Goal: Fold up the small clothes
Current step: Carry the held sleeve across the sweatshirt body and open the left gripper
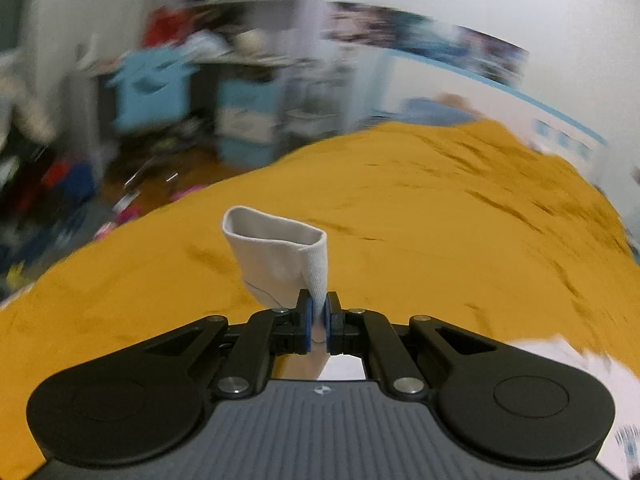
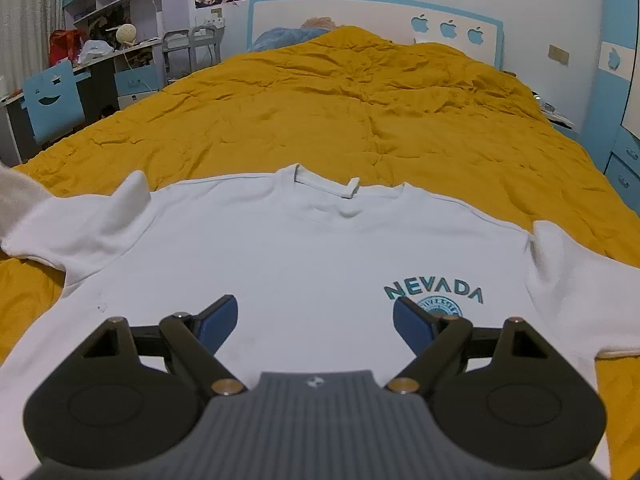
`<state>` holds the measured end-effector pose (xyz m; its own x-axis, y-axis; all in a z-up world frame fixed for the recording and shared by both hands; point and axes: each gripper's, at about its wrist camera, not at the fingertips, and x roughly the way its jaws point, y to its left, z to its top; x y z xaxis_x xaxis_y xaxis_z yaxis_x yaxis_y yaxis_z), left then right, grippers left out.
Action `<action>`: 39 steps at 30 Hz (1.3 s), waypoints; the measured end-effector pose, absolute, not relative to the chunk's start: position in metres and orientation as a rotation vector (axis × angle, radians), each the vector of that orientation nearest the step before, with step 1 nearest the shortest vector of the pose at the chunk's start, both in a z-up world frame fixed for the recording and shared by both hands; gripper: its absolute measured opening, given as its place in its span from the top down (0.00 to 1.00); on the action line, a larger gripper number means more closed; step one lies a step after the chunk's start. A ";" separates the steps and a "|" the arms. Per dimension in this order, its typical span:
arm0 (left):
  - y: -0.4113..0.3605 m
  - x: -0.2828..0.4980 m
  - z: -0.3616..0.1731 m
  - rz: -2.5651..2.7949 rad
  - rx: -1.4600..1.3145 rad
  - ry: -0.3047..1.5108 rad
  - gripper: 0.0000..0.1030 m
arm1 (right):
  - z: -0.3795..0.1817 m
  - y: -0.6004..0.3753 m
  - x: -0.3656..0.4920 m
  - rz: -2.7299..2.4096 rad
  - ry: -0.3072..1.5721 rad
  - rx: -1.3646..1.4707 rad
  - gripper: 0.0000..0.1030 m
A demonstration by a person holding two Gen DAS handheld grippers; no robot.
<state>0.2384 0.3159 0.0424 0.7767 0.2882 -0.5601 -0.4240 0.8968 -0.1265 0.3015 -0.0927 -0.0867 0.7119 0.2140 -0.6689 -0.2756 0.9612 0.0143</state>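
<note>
A white T-shirt [image 2: 304, 256] lies spread face up on a bed covered by a mustard-yellow quilt [image 2: 340, 92], its collar pointing away from the right gripper [image 2: 316, 320] and its teal "NEVADA" print [image 2: 434, 291] just ahead of that gripper's right-hand finger. The right gripper hovers over the lower chest of the shirt with its jaws spread wide and nothing between the blue pads [image 2: 219, 320]. The left gripper [image 1: 319, 322] has its jaws pinched almost together on the shirt's left sleeve [image 1: 280, 256], gripping a fold of the white fabric so that the sleeve stands up ahead of the fingers, its hemmed opening gaping at the top (the rest of that view is heavily blurred). In the right wrist view the same sleeve rises off the quilt at the far left of the gripper, while the other sleeve [image 2: 576, 280] lies flat out to its right. Beyond the quilt stands a white headboard with a blue border [image 2: 372, 12], and off to the left a blue chair [image 2: 52, 100] beside a cluttered desk [image 2: 116, 56].
</note>
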 end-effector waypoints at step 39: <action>0.154 0.235 -0.064 -0.027 -0.176 0.818 0.44 | -0.090 -0.090 0.300 0.390 0.869 0.169 0.42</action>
<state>0.2352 0.1544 -0.0637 0.6840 -0.0918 -0.7236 -0.0444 0.9850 -0.1669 0.2999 -0.0901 -0.0899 0.5807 0.3999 -0.7091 -0.2642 0.9165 0.3005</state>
